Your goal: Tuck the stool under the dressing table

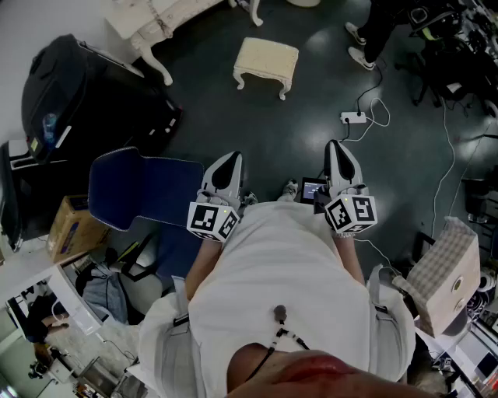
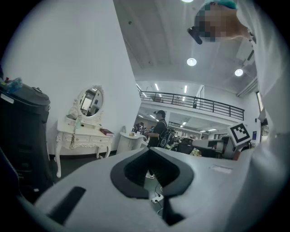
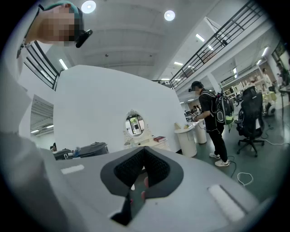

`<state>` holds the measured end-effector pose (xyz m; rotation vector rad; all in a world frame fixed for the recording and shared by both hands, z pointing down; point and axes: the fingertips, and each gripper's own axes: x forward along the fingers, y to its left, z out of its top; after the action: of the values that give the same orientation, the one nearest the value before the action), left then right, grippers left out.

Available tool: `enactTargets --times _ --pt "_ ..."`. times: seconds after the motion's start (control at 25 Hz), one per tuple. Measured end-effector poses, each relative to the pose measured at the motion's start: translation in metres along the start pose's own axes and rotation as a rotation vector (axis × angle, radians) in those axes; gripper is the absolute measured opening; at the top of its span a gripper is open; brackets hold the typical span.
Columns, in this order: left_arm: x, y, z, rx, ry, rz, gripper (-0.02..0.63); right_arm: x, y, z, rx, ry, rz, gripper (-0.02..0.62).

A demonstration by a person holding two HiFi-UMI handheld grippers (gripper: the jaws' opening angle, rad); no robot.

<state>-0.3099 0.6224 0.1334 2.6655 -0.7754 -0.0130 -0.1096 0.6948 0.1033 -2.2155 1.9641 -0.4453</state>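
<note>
The cream cushioned stool (image 1: 266, 64) stands on the dark floor, ahead of me and apart from the white dressing table (image 1: 159, 15), whose legs show at the top left. Both grippers are held close to my body, far short of the stool. My left gripper (image 1: 228, 161) and right gripper (image 1: 336, 149) are shut with nothing in them. In the left gripper view the shut jaws (image 2: 150, 153) point towards the dressing table (image 2: 84, 133) with its oval mirror. The right gripper (image 3: 144, 152) also faces the dressing table (image 3: 138, 136).
A black case (image 1: 58, 85) and a blue chair (image 1: 144, 190) stand at my left, with a cardboard box (image 1: 70, 229) below. A power strip (image 1: 354, 117) with cables lies on the floor right of the stool. A person (image 3: 213, 122) stands at a white pedestal (image 3: 186, 138).
</note>
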Motion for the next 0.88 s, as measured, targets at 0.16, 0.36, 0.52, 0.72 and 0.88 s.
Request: enactTargets --times 0.16,0.36,0.52,0.72,0.88 --pt "-0.015 0.015 0.004 0.027 0.011 -0.059 0.006 -0.012 0.022 -0.008 0.017 -0.022 -0.057 0.008" --pt "-0.024 0.025 0.005 0.059 0.008 -0.105 0.006 -0.031 0.031 -0.019 0.022 -0.025 -0.112 0.008" --pt "-0.022 0.015 -0.008 0.032 0.019 -0.112 0.006 -0.047 0.02 -0.016 0.002 -0.021 -0.144 0.008" --pt "-0.004 -0.012 -0.019 0.027 0.039 -0.125 0.006 -0.06 0.001 -0.014 0.004 -0.016 -0.139 0.008" --pt "0.014 -0.043 -0.012 0.088 0.02 -0.107 0.007 -0.057 -0.027 -0.013 0.055 -0.01 -0.089 0.008"
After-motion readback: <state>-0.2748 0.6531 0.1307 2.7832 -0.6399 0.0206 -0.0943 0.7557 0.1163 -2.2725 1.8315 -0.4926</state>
